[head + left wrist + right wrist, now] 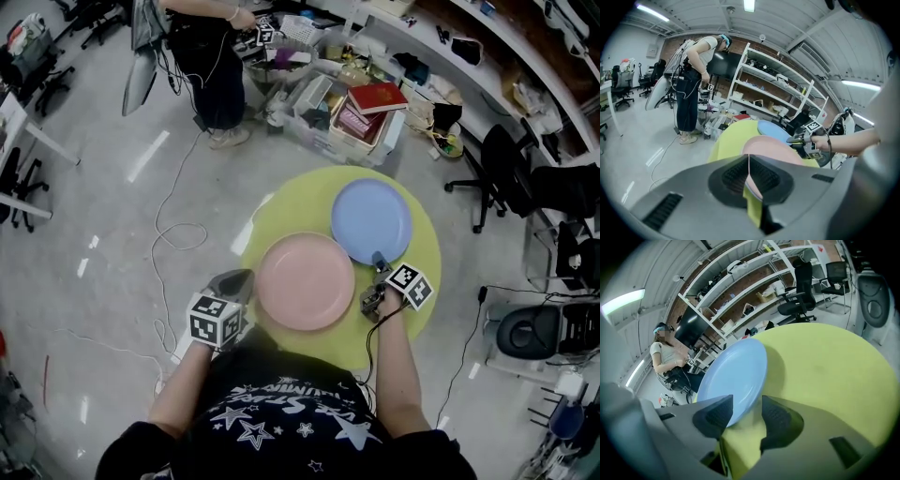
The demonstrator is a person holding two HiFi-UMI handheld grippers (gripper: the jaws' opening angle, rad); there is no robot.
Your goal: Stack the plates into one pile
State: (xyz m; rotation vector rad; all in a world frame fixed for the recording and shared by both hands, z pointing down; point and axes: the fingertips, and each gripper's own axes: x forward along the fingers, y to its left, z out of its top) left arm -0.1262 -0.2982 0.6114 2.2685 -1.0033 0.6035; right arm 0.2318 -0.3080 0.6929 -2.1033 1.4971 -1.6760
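A pink plate (306, 281) lies on the near side of the round yellow-green table (300, 202). A blue plate (371, 221) sits behind it to the right, and their rims almost touch. My right gripper (379, 262) is at the blue plate's near edge. In the right gripper view this gripper (746, 404) is open, with the rim of the blue plate (733, 376) between the jaws and a gap still showing. My left gripper (239, 278) hovers just left of the pink plate. Its jaws (748, 161) are shut, and the pink plate (773, 147) lies beyond them.
A person (211, 56) stands at the far side beside crates of books and clutter (352, 112). Cables (178, 230) trail over the floor to the left. An office chair (497, 169) and shelves stand to the right, with grey equipment (530, 328) close to the table's right edge.
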